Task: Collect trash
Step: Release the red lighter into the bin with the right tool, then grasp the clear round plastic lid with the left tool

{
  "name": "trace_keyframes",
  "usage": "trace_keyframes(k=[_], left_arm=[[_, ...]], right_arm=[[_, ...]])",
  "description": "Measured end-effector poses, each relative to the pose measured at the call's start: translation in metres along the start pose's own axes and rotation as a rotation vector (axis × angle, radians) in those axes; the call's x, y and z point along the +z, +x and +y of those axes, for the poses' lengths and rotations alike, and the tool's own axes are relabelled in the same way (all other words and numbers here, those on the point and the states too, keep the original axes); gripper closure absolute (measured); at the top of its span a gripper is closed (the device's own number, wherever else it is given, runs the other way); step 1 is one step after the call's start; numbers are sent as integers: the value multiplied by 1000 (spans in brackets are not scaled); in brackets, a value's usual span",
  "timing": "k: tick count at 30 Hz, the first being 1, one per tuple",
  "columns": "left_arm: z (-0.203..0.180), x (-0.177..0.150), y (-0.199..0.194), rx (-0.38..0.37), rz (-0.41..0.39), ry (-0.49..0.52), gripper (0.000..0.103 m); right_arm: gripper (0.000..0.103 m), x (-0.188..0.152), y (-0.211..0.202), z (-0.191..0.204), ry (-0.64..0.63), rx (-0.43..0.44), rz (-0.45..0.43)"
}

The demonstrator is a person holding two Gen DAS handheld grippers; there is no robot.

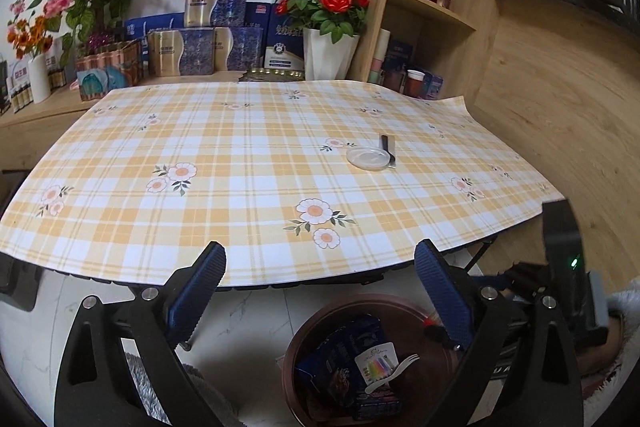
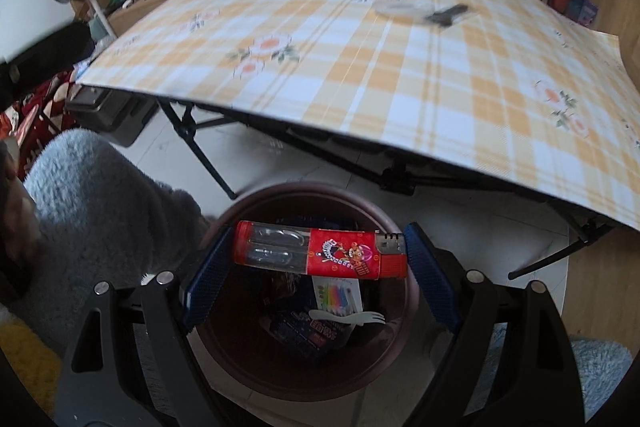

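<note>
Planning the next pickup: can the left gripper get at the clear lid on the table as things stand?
Probably yes: the left gripper is open and empty, and only bare tablecloth lies between it and the clear lid.

- A folding table [image 1: 248, 155] with black legs fills the middle of the left wrist frame, covered by a yellow-and-white plaid cloth [image 1: 120, 227] printed with flowers.
- On the cloth, right of centre, lies a clear round plastic lid [image 1: 368, 157]; a small dark flat packet [image 1: 387, 149] touches its right edge.
- The white tiled floor [image 1: 256, 311] shows at the bottom of the frame, under the table's near edge.
- On the floor stands a round brown bin [image 2: 400, 355], holding a blue wrapper [image 1: 340, 355], a card of coloured candles [image 1: 376, 363] and a white plastic fork [image 1: 394, 373].
</note>
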State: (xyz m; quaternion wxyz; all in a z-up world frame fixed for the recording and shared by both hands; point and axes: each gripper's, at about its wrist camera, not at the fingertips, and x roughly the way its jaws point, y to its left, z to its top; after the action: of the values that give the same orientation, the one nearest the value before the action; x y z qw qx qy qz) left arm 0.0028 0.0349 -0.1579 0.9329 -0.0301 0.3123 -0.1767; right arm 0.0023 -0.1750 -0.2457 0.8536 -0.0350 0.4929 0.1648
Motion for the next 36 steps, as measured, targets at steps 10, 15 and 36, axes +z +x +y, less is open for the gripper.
trace_keyframes(k=[10, 15, 36], left_arm=[[5, 0, 4, 4, 15, -22, 10], [6, 0, 5, 8, 18, -29, 10], [8, 0, 16, 34, 58, -33, 6]], right_arm=[[19, -3, 21, -3, 15, 16, 67], [8, -2, 18, -3, 20, 19, 57], [6, 24, -33, -37, 97, -56, -173]])
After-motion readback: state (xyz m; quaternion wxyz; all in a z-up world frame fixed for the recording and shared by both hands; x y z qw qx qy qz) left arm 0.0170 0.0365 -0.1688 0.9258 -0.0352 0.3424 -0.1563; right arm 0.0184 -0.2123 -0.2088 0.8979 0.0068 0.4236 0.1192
